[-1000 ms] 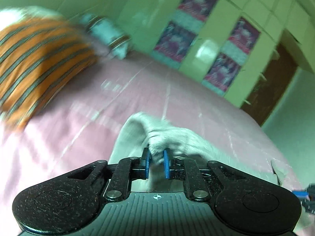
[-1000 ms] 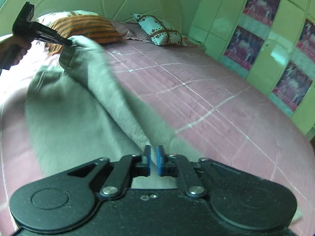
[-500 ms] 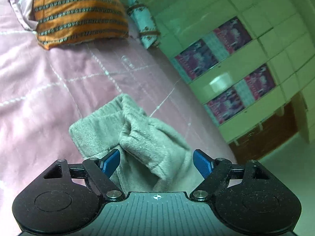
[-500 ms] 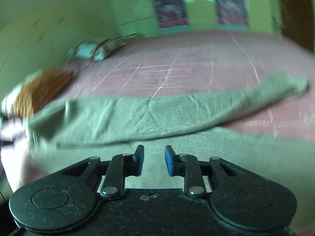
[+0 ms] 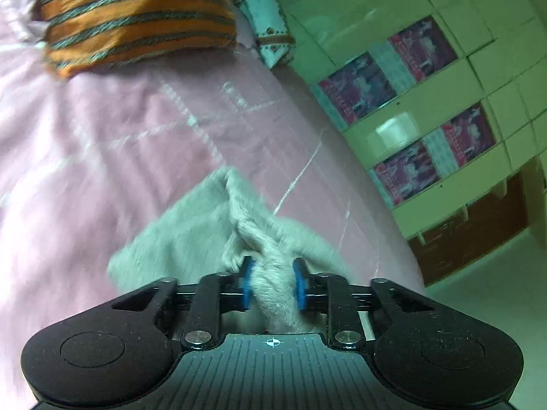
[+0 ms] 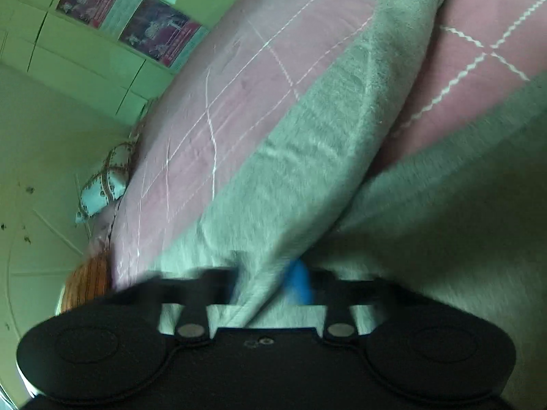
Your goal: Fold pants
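A pink quilted bed (image 5: 102,143) with white stitching carries the fuzzy grey fleece pants (image 5: 191,235), well short of the orange striped pillow (image 5: 133,10). The left gripper (image 5: 271,287), spread wide half a second ago, now pinches a bunched fold. The right gripper (image 6: 270,283), blurred, has closed around a hemmed edge.

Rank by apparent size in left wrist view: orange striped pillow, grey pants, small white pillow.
1. orange striped pillow, cropped at the frame edge
2. grey pants, nearly the same; nearer the camera, so order unsure
3. small white pillow, clearly smallest
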`<state>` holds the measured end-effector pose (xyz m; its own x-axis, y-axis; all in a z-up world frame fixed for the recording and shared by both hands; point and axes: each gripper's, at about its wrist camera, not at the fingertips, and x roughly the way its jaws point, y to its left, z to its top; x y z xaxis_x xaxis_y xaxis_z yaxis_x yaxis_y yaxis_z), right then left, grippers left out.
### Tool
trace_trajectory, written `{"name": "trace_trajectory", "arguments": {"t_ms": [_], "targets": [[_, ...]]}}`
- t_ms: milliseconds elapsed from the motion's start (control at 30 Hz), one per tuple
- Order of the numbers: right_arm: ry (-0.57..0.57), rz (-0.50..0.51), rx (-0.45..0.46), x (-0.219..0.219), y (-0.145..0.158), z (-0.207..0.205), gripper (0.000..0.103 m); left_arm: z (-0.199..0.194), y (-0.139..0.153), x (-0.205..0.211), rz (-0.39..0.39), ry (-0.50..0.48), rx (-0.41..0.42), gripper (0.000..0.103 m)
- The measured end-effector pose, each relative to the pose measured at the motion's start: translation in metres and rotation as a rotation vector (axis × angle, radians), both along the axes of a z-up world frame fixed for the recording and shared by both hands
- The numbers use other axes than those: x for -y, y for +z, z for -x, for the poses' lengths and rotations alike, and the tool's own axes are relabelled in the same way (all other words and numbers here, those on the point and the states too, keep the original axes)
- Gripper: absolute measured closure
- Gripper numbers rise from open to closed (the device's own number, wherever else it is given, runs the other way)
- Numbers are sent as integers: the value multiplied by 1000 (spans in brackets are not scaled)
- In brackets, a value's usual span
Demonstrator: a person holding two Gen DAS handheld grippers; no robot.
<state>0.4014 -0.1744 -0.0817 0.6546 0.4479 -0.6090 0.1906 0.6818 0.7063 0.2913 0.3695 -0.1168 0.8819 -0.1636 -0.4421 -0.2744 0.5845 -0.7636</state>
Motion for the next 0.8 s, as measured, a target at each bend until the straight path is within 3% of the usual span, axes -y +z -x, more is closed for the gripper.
{"name": "trace_trajectory", "arguments": {"t_ms": [167,233,267,333,367,400,500,567,667,800], "targets": [[51,58,370,0,77,52,103,-8,65,-22,-29,-75,294,84],[70,48,423,8,84,83,103,2,68,-26,-95,-116,271,84],[97,53,407,10,75,98,103,7,59,-29,-119,-122,226,84],[193,110,323,4,39,116,103,11,21,-36,-163,-123,11,84],[264,154,205,-5,9,118,103,12,1,-38,-179,-108,-104,84],[310,165,104,-11,-15,118,103,17,-15,-40,-151,-90,-132,84],[235,117,126,-8,-30,130,103,29,-20,-34,-81,-16,-58,84],[207,132,131,-10,-26,130,93,23,-17,-26,-107,-7,-69,84],[196,186,98,-14,-27,122,92,17,-14,-24,-113,-3,-81,83],[161,175,46,-18,-20,104,97,19,-11,-25,-174,-16,-104,83]]}}
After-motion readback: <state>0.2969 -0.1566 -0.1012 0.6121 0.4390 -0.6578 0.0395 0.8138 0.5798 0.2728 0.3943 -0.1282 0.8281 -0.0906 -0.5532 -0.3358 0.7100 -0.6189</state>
